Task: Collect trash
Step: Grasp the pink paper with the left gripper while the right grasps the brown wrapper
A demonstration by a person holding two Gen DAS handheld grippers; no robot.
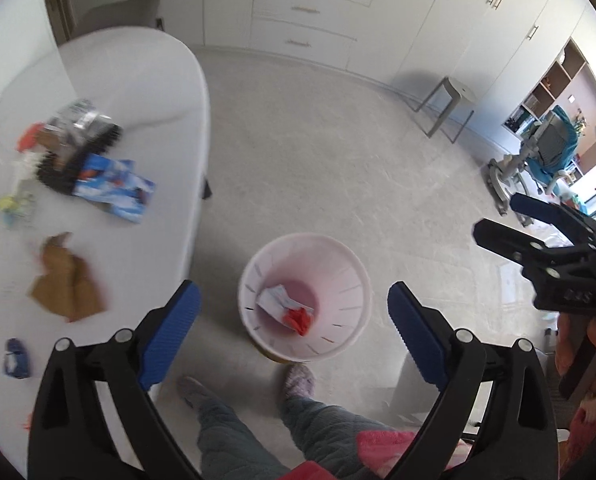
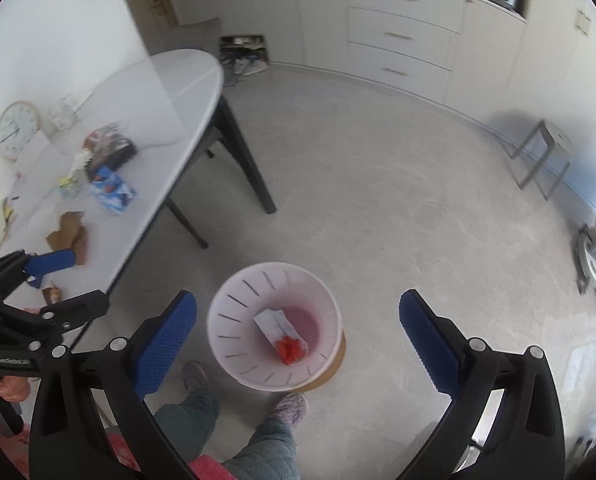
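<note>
Both grippers, left [image 1: 293,336] and right [image 2: 298,340], hang over the pink wastebasket [image 1: 354,280] w/ jaws wide, holding nothing. Bin contents: white wrapper [image 2: 275,326] plus red scrap [image 2: 291,350]. Next fetch likely the brown paper [image 1: 67,284] or blue packet [image 1: 115,188] on the white table [image 1: 137,92]: approach low, pinch at an edge.

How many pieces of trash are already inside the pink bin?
2, as far as shows: a white wrapper lying on the bottom of the pink bin, and a red scrap touching its near end. More could be hidden underneath.
</note>
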